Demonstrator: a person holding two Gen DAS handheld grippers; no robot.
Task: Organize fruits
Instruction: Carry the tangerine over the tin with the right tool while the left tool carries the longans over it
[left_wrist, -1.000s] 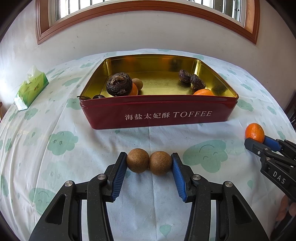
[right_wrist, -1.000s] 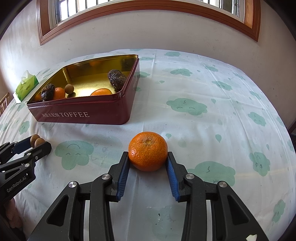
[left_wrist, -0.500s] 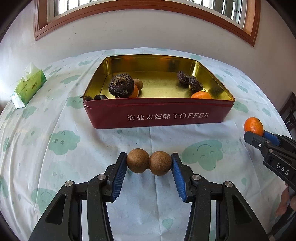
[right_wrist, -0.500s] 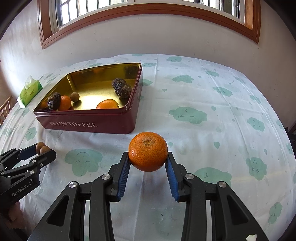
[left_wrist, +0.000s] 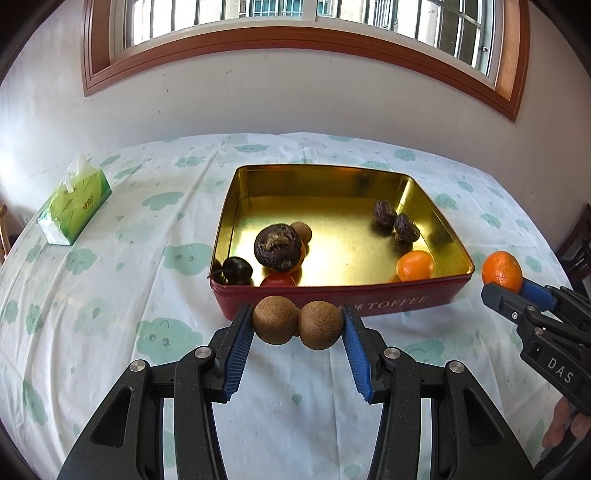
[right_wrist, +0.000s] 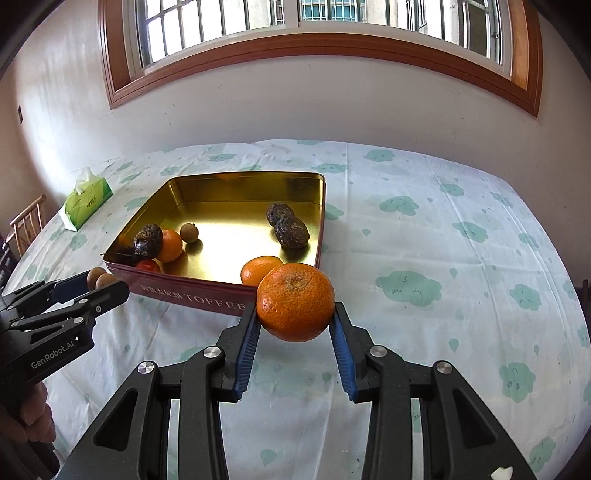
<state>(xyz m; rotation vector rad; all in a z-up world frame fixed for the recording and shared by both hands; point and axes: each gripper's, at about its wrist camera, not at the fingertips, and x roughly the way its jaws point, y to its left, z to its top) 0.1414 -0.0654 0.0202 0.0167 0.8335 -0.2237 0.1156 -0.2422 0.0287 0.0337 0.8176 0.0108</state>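
Left gripper (left_wrist: 298, 325): clamped on two brown longans (left_wrist: 297, 325) — they sit side by side and touching, the pair's long axis running straight across from pad to pad, clear of the tablecloth (left_wrist: 110, 295).
Tin from the left gripper: the red toffee tin (left_wrist: 388, 304) lies at 12 o'clock, its near wall just beyond the longans; the gold floor opens behind that wall.
Tin's contents: a large dark fruit (left_wrist: 277, 246) and black cherries (left_wrist: 236, 270) at the near-left, two dark wrinkled fruits (left_wrist: 395, 221) and an orange one (left_wrist: 415, 265) at the right — bare floor in the middle.
Right gripper (right_wrist: 294, 312): clamped on a mandarin (right_wrist: 295, 301), pads pressing its two sides, lifted off the cloth.
Tin from the right gripper: at 11 o'clock, its near-right corner closest.
Nearer hand: by my reading the left gripper, which faces the tin's long wall squarely; the right one must travel toward 10 or 11 o'clock to clear the rim.
Off to the side: a green tissue pack (left_wrist: 75, 208) at 10 o'clock, well apart from the tin.
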